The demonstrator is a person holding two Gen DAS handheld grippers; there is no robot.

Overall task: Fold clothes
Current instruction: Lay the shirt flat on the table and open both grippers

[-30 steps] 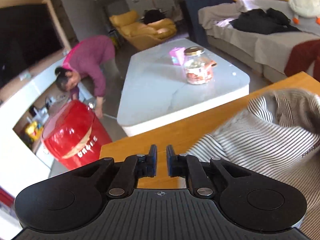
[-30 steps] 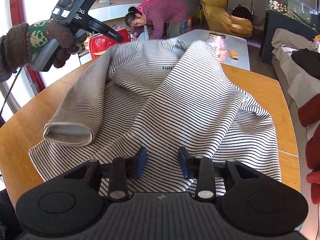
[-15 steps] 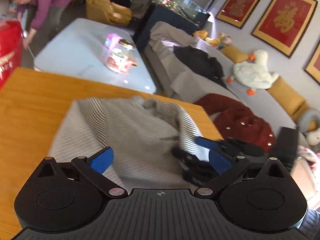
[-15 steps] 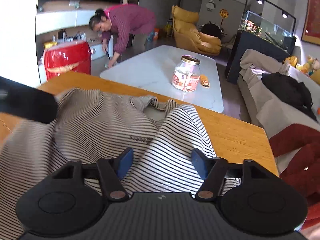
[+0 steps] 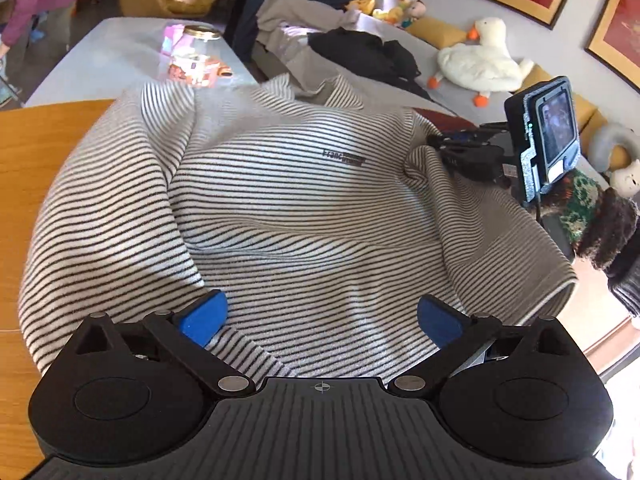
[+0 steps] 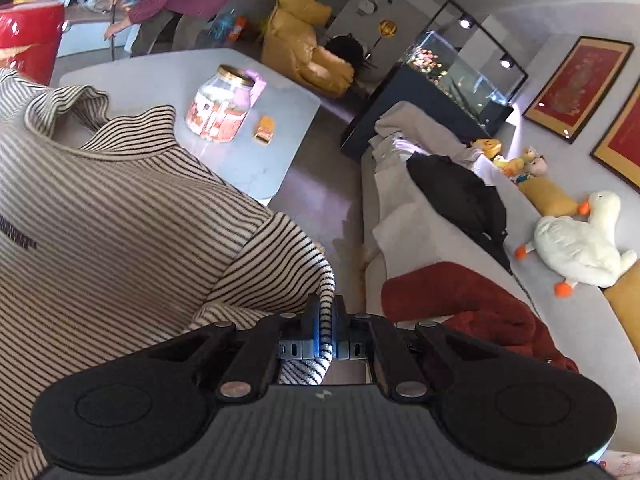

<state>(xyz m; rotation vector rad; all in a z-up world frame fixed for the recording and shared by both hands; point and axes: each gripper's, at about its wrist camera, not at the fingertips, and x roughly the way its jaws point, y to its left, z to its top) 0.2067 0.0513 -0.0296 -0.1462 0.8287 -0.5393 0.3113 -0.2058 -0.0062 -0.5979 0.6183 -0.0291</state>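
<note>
- Striped sweater [image 5: 280,200] lies rumpled on wooden table [image 5: 36,152], collar at far end, hem near; long axis runs near-to-far.
- Right gripper [image 6: 326,320]: jaws pinched on a fold of sweater edge at its right side, cloth lifted a bit.
- Left gripper [image 5: 320,316]: jaws wide apart, nothing btwn them, hovering over near hem w/ body of sweater straight ahead.
- Judgement: left is free & nearer the left side, so it likely grabs there to match right's hold.
</note>
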